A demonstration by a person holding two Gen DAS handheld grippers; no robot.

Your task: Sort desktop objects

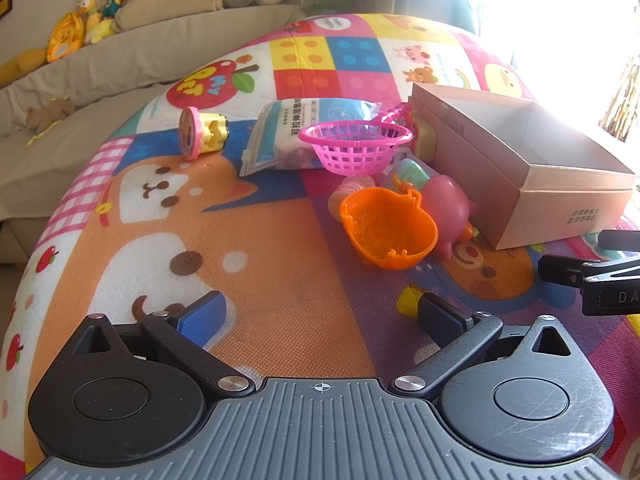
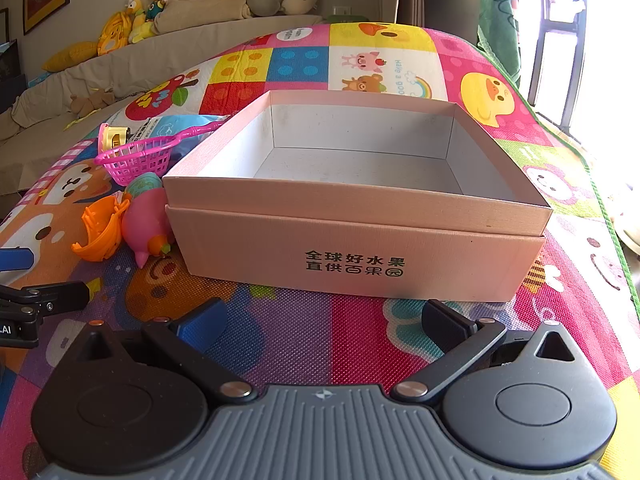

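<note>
**Toys waiting beside an empty box**

Play mat (image 1: 280, 280), bright with cartoon animals, covers the whole surface and carries everything. Largest on it is a pink cardboard box (image 2: 352, 240), open-topped and empty inside. Left of the box lies a loose cluster of toys: a blue-and-white packet (image 1: 280, 136), a pink basket (image 1: 356, 146) resting partly on it, a pink pig toy (image 1: 448, 204) touching the box wall, and an orange cup (image 1: 388, 232) tipped against the pig. A small yellow toy (image 1: 204, 134) lies on its side, well apart to the left.

Left tool (image 1: 320, 312) hovers low over bare mat, fingers spread wide, holding nothing. Right tool (image 2: 322, 320) faces the box front, equally wide and empty.

Sorting looks not yet begun. A good first grasp is probably the orange cup's near rim, approached squarely so the pig is not dragged along.
</note>
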